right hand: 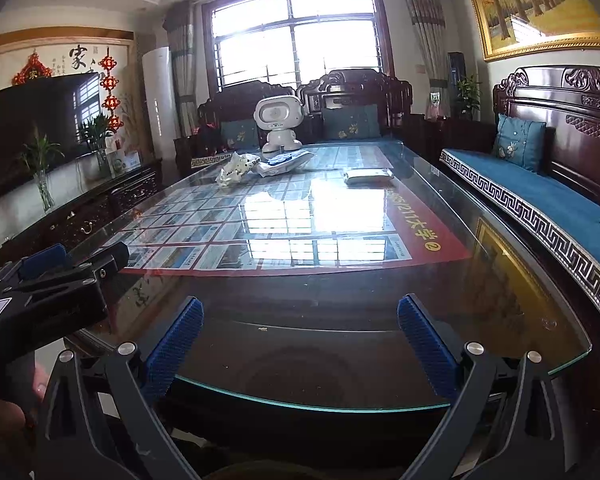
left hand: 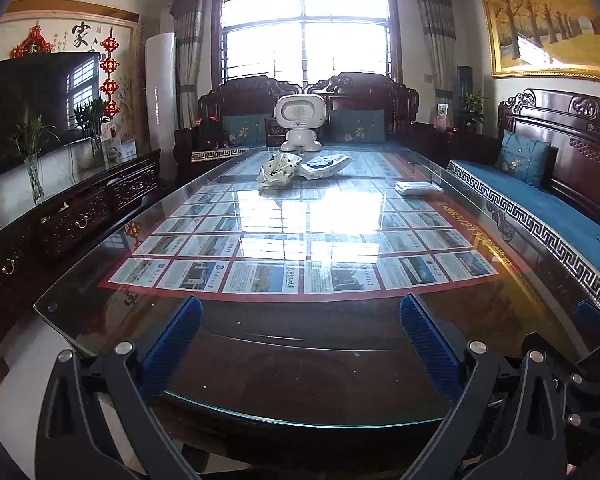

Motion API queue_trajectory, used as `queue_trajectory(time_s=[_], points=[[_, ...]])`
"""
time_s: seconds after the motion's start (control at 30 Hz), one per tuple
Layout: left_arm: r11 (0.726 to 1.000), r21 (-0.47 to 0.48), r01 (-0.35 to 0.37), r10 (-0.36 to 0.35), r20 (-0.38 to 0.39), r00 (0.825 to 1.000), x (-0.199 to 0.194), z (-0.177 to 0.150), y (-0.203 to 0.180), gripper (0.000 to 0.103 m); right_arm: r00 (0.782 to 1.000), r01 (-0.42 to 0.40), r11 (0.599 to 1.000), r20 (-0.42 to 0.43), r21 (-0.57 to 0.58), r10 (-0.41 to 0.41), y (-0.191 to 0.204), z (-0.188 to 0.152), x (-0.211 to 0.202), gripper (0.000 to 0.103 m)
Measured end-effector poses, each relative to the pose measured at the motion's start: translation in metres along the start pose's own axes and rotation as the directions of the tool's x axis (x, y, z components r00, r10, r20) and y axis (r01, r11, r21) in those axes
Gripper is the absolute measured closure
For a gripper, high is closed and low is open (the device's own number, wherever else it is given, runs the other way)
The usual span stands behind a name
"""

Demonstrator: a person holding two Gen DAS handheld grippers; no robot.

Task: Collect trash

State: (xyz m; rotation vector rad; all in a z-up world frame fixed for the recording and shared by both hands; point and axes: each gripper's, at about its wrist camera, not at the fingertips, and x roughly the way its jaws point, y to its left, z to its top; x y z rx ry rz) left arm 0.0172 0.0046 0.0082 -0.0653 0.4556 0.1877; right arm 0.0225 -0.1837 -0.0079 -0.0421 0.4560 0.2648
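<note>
Three bits of trash-looking stuff sit at the far end of the glass table: a crumpled white wrapper, a flat white-and-blue packet just beside it and maybe touching, and a white pack off to the right, apart from the other two. All three are near the little white toy robot that stands at the far edge. No bin or bag shows in either view, so I can't say where the trash is meant to end up.

Both tools are at the near end of the table, well apart from any of it. Left gripper has its blue fingers spread wide with nothing between them, and the right gripper is the same, released and empty. From the right wrist view you can see the left tool off to the side, level with it.

Step-wise, my read is that this is an approach moment, with both tools aimed down the table at the pile. It would also fit a gap between pickups, since I can't tell whether there was more trash than this. Whatever gets grabbed needs a long reach across slick glass. The crumpled wrapper looks easiest to pinch. The flat packs lie low, so the fingers would probably need to come in at an edge.
</note>
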Motion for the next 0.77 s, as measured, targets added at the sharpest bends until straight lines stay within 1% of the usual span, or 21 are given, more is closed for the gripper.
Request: queue_trajectory(time_s=[0.2, 0.3, 0.4, 0.57, 0.63, 0.77], points=[[1.0, -0.006, 0.026, -0.026, 0.001, 1.0, -0.004, 0.002, 0.002, 0.004, 1.0, -0.002, 1.0, 0.0, -0.002, 0.002, 0.001, 0.0, 0.0, 0.008], [0.999, -0.008, 0.031, -0.031, -0.02, 0.999, -0.002, 0.002, 0.001, 0.004, 1.0, -0.003, 1.0, -0.003, 0.001, 0.003, 0.001, -0.001, 0.0, 0.008], [0.998, -0.014, 0.055, -0.055, -0.021, 0.998, -0.001, 0.001, 0.002, 0.004, 1.0, -0.004, 1.0, -0.004, 0.006, 0.004, 0.0, 0.0, 0.0, 0.008], [0.999, 0.006, 0.051, -0.051, -0.009, 0.999, -0.003, 0.002, -0.001, 0.004, 1.0, 0.002, 1.0, -0.001, 0.013, -0.002, -0.003, 0.001, 0.0, 0.008], [0.999, 0.001, 0.039, -0.039, -0.025, 0.999, -0.001, 0.003, -0.001, 0.004, 1.0, 0.005, 1.0, 0.001, 0.014, -0.005, -0.004, 0.002, 0.0, 0.008], [0.998, -0.018, 0.062, -0.063, -0.065, 0.996, 0.009, 0.002, 0.001, 0.004, 1.0, 0.001, 1.0, -0.001, 0.015, -0.001, -0.005, 0.001, 0.001, 0.008]])
